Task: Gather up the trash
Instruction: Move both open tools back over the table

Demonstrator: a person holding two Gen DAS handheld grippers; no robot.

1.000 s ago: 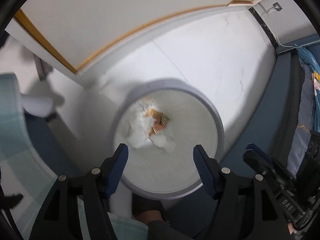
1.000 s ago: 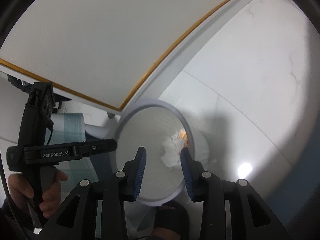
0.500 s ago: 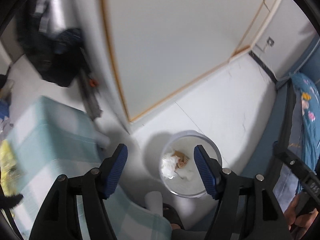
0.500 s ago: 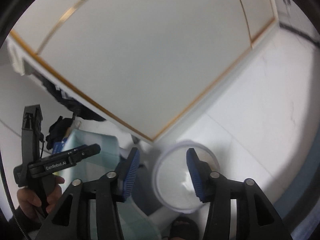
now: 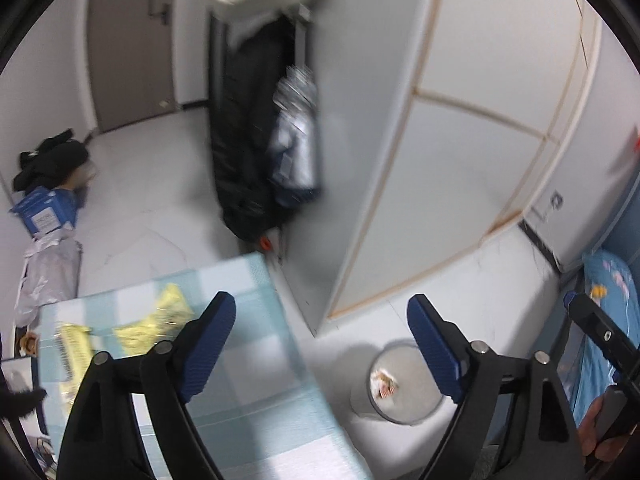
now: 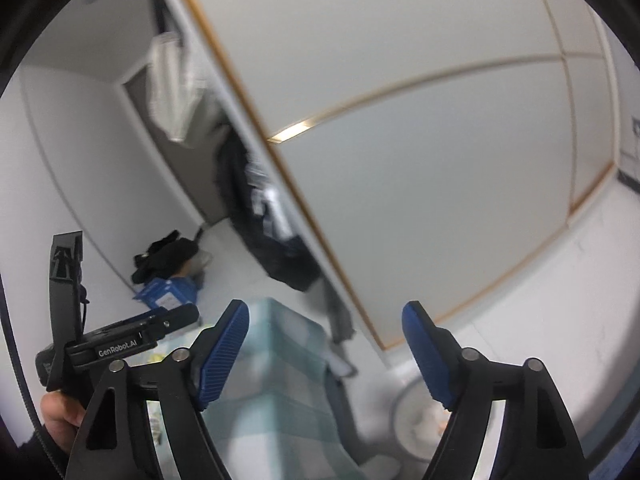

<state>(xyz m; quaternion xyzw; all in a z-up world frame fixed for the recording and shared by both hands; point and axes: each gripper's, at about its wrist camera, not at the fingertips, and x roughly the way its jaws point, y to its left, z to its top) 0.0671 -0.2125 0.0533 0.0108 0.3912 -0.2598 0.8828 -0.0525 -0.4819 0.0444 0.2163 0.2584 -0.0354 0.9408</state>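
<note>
My left gripper [image 5: 322, 346] is open and empty, held high over the edge of a table with a pale blue checked cloth [image 5: 248, 384]. Yellow wrappers [image 5: 160, 322] lie on the cloth at the left. A round white bin [image 5: 416, 404] stands on the floor to the lower right, with crumpled tissue and a wrapper [image 5: 383, 383] inside. My right gripper [image 6: 326, 354] is open and empty, also above the table corner [image 6: 288, 380]. The bin [image 6: 416, 428] shows at its lower right. The left gripper's body [image 6: 116, 340] shows at the left of the right wrist view.
A white wardrobe with wood trim [image 5: 460, 152] stands behind the bin. Dark clothes hang in its open part [image 5: 252, 152]. A blue box [image 5: 46, 210], black clothing [image 5: 50, 160] and a silver bag [image 5: 48, 276] lie on the floor at the left. A bed with blue bedding [image 5: 608, 312] is at the right.
Both grippers have lifted up and away from the bin and tilted toward the table. The bin now looks small and low. The right gripper's jaws have opened wider.
</note>
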